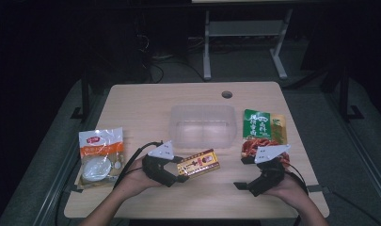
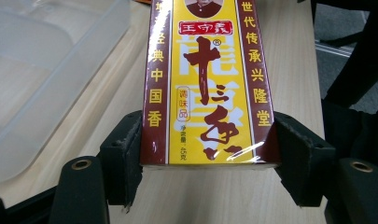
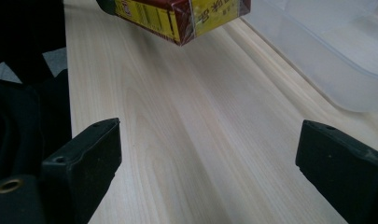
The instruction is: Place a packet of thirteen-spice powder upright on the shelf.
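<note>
A yellow and dark red box (image 1: 199, 163) with Chinese print lies low over the table front, left of centre. My left gripper (image 1: 178, 169) is shut on its near end. In the left gripper view the two black pads (image 2: 126, 154) press the box (image 2: 207, 84) on both long sides. My right gripper (image 1: 243, 173) hovers at the front right, open and holding nothing. In the right gripper view its jaws stand wide apart (image 3: 210, 154) over bare wood, with the box (image 3: 177, 14) at the top edge.
A clear plastic tub (image 1: 203, 125) stands in the table's middle, just behind the box, also seen as tub (image 2: 37, 70) and tub (image 3: 326, 46). A green snack packet (image 1: 263, 132) lies at the right. A white and orange packet (image 1: 101, 155) lies at the left.
</note>
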The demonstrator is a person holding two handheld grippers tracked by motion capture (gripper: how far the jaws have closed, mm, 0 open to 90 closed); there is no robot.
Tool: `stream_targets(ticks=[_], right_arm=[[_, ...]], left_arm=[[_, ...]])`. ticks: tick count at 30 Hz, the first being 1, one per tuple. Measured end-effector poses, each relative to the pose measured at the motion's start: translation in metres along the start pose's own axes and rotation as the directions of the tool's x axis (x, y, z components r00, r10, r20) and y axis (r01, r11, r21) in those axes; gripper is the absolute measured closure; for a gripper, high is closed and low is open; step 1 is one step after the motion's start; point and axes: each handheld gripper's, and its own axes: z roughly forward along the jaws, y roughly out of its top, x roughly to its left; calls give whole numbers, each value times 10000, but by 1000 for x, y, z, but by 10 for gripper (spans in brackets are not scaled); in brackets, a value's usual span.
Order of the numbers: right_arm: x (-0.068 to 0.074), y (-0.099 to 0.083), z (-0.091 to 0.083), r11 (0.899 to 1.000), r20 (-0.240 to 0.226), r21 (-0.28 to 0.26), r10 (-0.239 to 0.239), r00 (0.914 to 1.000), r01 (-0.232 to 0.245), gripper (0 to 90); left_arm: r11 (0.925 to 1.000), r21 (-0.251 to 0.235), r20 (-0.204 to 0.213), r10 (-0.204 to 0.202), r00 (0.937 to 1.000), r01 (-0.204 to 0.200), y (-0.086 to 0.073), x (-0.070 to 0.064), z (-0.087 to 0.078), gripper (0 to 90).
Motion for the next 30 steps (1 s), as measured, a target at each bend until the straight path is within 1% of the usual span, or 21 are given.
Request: stream_targets(ticks=[1, 2, 4, 6, 8, 10, 11, 14, 17, 21, 22, 23, 24, 25, 26, 28, 30], right_arm=[[-2, -1, 0, 10000, -67, 20, -23, 10000, 23, 65], [-3, -2, -1, 10000, -74, 35, -49, 10000, 49, 65], [-6, -3, 0, 10000, -323, 16, -7, 9995, 8, 65], [-6, -2, 1, 10000, -493, -55, -76, 9988, 74, 66], [-4, 0, 1, 9998, -648, -119, -186, 9977, 179, 66], [-3, 1, 1, 9993, -823, -213, -310, 9961, 294, 70], [-2, 1, 1, 9992, -845, -274, -315, 9959, 293, 70], [-1, 2, 0, 9986, -911, -378, -414, 9950, 381, 70], [0, 3, 0, 9981, -965, -434, -480, 9942, 439, 70], [2, 4, -1, 9967, -1058, -632, -567, 9928, 502, 73], [2, 4, -2, 9960, -1147, -703, -625, 9914, 546, 76], [2, 4, -2, 9952, -1224, -790, -669, 9902, 575, 105], [3, 4, -2, 9948, -1210, -807, -713, 9901, 617, 118], [3, 4, -2, 9944, -1236, -843, -743, 9895, 642, 121], [3, 5, -2, 9938, -1275, -906, -751, 9890, 638, 123], [4, 5, -2, 9929, -1364, -1011, -760, 9877, 624, 132], [4, 6, -1, 9920, -1508, -1109, -768, 9856, 603, 137]], left_arm=[[9999, -98, 74, 29, 10000, -28, 1, -1, 2, 320], [9998, -66, 116, 167, 9998, -167, 2, -1, 3, 321], [9994, -13, 169, 340, 9993, -340, 5, -1, 4, 321], [9991, -123, 301, 416, 9987, -413, 7, 2, 6, 320], [9984, -202, 558, 545, 9970, -534, 10, 5, 8, 320], [9983, -172, 780, 573, 9953, -562, 12, 6, 11, 321], [9975, -123, 828, 698, 9941, -690, 13, 7, 13, 320], [9957, -157, 1207, 930, 9883, -918, 17, 7, 19, 320], [9933, -311, 1473, 1144, 9824, -1110, 20, 2, 24, 321], [9903, -269, 1592, 1392, 9774, -1367, 23, -4, 27, 320], [9910, -310, 1640, 1338, 9773, -1305, 23, -5, 29, 320], [9907, -333, 1683, 1357, 9763, -1320, 23, -5, 29, 321], [9908, -312, 1732, 1353, 9755, -1318, 23, -6, 30, 320], [9902, -332, 1758, 1396, 9745, -1358, 23, -6, 31, 320], [9891, -296, 1830, 1471, 9720, -1441, 23, -6, 32, 320], [9894, -356, 1831, 1448, 9724, -1406, 23, -7, 33, 321], [9868, -365, 1915, 1622, 9680, -1581, 24, -8, 35, 320]])
